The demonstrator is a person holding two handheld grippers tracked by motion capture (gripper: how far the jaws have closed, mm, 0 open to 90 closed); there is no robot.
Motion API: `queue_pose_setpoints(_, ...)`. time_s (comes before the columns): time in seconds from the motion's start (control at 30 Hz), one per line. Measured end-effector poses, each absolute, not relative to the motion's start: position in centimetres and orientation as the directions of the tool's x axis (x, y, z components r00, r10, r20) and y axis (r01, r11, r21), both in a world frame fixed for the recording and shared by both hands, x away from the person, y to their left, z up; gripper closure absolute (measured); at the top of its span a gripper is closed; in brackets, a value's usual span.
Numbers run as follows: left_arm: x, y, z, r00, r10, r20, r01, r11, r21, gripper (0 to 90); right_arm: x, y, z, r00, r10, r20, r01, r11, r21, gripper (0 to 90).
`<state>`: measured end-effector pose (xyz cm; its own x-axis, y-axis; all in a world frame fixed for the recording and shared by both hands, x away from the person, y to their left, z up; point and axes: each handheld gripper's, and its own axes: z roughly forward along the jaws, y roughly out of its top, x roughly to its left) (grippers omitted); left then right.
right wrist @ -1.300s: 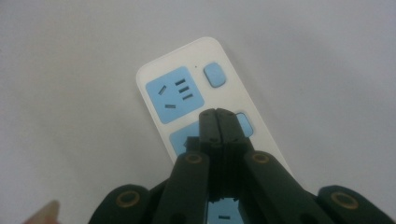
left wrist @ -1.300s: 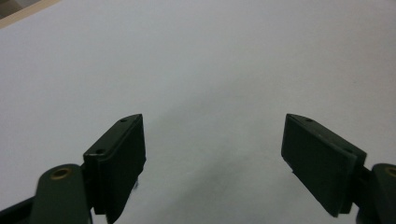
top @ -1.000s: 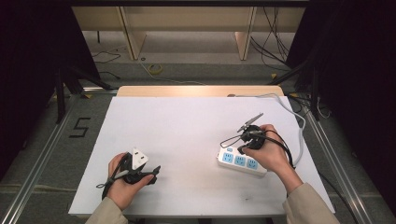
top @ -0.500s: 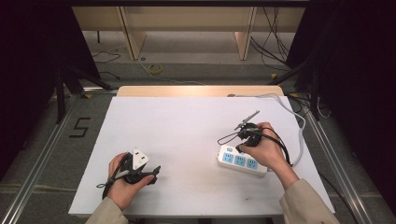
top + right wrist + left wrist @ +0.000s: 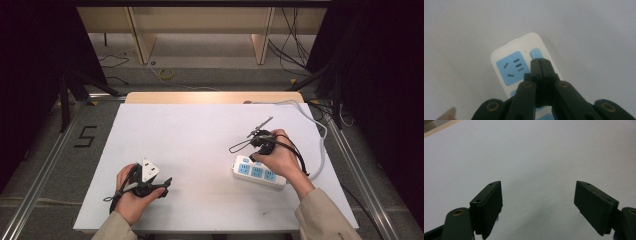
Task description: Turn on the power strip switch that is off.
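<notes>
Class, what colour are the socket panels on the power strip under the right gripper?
Light blue, set in the power strip's white body; clearest in the right gripper view.

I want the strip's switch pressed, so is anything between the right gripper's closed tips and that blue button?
Nothing visible: the right gripper, jaws shut, points at the blue button on the power strip, its tips at the button's edge.
</notes>
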<state>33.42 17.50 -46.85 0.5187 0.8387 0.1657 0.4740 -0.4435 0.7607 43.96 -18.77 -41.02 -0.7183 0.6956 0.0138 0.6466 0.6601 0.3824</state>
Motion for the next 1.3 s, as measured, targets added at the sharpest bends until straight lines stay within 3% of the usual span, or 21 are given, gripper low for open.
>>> queue_pose_setpoints(1.3, 33.3, 17.3, -46.8, 0.52, 0.838, 0.164, 0.471, -0.442, 0.763, 23.1, 46.0, -17.0, -42.1, -0.72, 0.693, 0.032, 0.662, 0.672, 0.333, 90.0)
